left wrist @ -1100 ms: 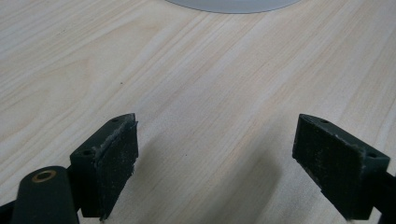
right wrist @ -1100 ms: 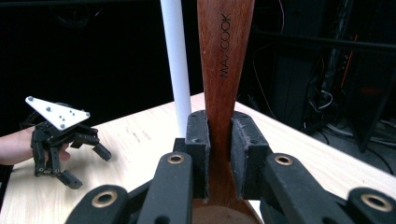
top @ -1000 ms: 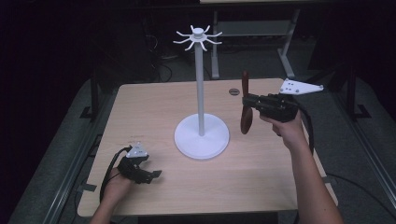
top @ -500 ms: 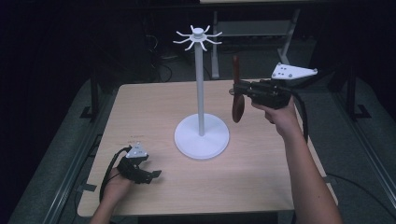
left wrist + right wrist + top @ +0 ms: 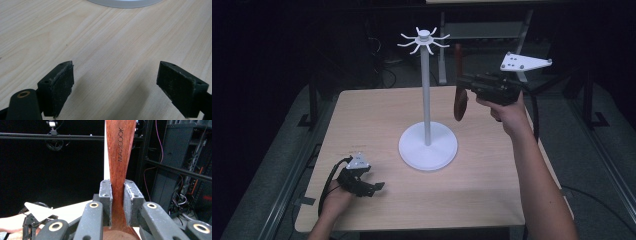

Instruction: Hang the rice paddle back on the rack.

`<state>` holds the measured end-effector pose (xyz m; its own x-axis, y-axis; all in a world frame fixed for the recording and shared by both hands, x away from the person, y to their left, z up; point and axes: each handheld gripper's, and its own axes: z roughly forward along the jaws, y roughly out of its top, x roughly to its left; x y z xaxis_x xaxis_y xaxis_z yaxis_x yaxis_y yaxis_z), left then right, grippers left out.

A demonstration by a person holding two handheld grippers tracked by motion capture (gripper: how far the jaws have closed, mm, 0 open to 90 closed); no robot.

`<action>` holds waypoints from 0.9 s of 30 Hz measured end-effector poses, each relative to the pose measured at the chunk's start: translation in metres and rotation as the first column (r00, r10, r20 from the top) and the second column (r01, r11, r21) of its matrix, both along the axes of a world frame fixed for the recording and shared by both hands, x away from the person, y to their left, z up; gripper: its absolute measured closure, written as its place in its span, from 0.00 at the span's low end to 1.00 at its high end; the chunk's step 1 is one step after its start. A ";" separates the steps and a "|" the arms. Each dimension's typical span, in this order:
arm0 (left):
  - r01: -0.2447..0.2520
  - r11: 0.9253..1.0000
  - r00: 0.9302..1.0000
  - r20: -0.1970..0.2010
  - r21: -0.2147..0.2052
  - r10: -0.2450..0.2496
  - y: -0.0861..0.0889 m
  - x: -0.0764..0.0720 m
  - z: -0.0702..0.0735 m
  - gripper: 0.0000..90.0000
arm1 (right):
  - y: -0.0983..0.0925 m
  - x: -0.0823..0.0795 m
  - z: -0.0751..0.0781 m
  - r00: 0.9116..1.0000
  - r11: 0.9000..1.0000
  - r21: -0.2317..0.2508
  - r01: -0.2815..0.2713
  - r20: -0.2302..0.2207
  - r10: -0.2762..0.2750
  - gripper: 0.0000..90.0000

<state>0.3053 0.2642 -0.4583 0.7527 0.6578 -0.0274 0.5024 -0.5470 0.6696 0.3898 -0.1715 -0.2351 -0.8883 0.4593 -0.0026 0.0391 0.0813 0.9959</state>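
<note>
The right gripper [image 5: 117,202] is clamping its two pads on the narrow neck of a wooden utensil [image 5: 120,150], the dark red-brown handle rising straight up between them and the rounded head hanging just under the jaws. In the high view the same wooden utensil [image 5: 459,95] is hanging upright in the air, to the right of the white stand [image 5: 427,100] and apart from its pole, its top end sitting a little below the ring of hooks [image 5: 424,41]. The handle's tip is running out of frame in the right gripper view, so whether it carries a hanging hole cannot be told.

To do this step well, the person is likely needing to bring the handle's top above one hook, keep the utensil vertical so it is not swinging into the pole, and let go only once the hook is bearing the weight; the grip at the neck is leaving the upper handle free for that.

The right forearm is reaching up and forward, wrist level, gripper pointing toward the stand. The left gripper [image 5: 122,92] is resting low on the table [image 5: 492,200] near its front left corner, jaws standing wide apart with nothing between them, aimed at the stand's round base.
</note>
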 end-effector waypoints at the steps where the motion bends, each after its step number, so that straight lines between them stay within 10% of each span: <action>1: 0.000 1.000 1.000 0.000 -0.001 0.000 0.000 0.000 0.000 0.15 | 0.001 0.000 0.002 1.000 1.000 0.001 -0.003 0.005 0.003 0.86; 27: 0.002 1.000 1.000 0.001 -0.008 -0.002 0.000 -0.001 0.001 0.15 | 0.029 0.013 0.013 1.000 0.999 -0.051 -0.001 -0.008 0.001 0.86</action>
